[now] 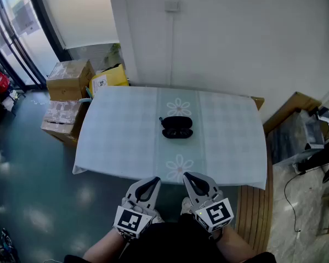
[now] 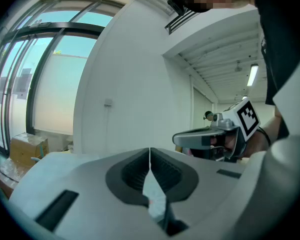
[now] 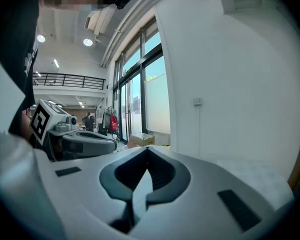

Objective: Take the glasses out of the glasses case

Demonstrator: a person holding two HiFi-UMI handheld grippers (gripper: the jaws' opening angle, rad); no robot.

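Black against the pale checked cloth, the glasses case (image 1: pixel 177 127) lies near the middle of the table (image 1: pixel 120 141) in the head view. Its long axis runs side to side across my line of sight. It looks hinged open, though I can't make out glasses inside it. Both grippers hang short of the case, off the table's near edge: the left gripper (image 1: pixel 150 182) below and left of the case, the right gripper (image 1: pixel 191 177) almost straight below it. I judge the right the nearer for a reach forward. Cardboard boxes (image 1: pixel 69 78) stand on the floor well left of the case, with a white wall behind it. In the left gripper view the fingers (image 2: pixel 85 184) are pressed together with nothing between them, and the camera looks over the case at the wall. The right gripper view shows the same: fingers (image 3: pixel 205 184) closed and empty, case out of sight, tall windows beyond.
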